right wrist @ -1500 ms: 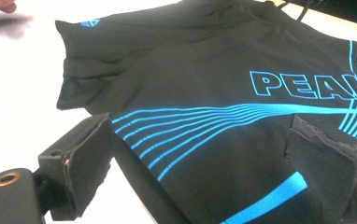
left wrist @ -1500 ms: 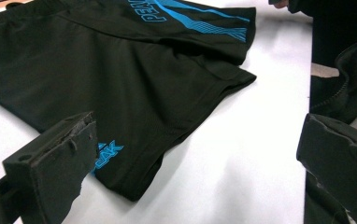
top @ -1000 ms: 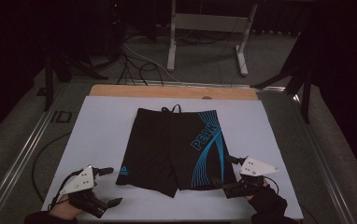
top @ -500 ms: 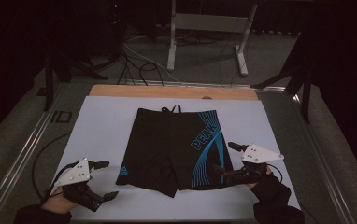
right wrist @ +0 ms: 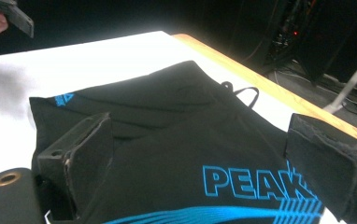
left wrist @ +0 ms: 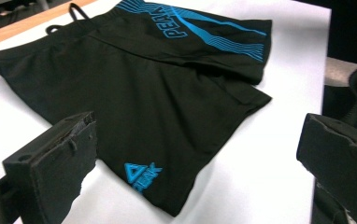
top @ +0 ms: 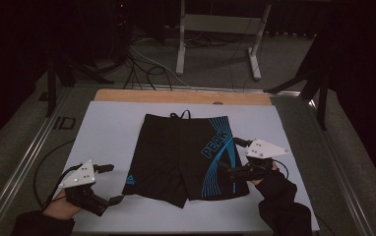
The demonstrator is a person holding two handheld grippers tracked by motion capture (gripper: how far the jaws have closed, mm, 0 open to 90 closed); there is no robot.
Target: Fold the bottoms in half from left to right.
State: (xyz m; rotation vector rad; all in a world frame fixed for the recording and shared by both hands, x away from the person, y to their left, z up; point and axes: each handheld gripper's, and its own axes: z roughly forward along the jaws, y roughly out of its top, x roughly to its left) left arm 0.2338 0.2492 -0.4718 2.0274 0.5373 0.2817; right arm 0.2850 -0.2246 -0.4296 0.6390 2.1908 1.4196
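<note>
Since the earlier frames the right gripper (top: 234, 164) has moved in from off the shorts' right side until it overlaps their right leg, while the left gripper (top: 111, 184) has drawn slightly back from their left hem. The black swim shorts with blue stripes and blue "PEAK" lettering (top: 183, 157) lie flat and spread, waistband and drawstring pointing away from the person, on the white sheet (top: 107, 128) that covers the desk (top: 127, 95). Over the shorts' right leg, the right gripper's jaws stand wide apart with the lettered cloth between them, not pinched. Just off the shorts' left hem corner with the small blue triangle logo (left wrist: 142, 175), the left gripper's jaws also gape, holding nothing. Beyond the shorts' waistband the desk's bare wooden edge shows.
</note>
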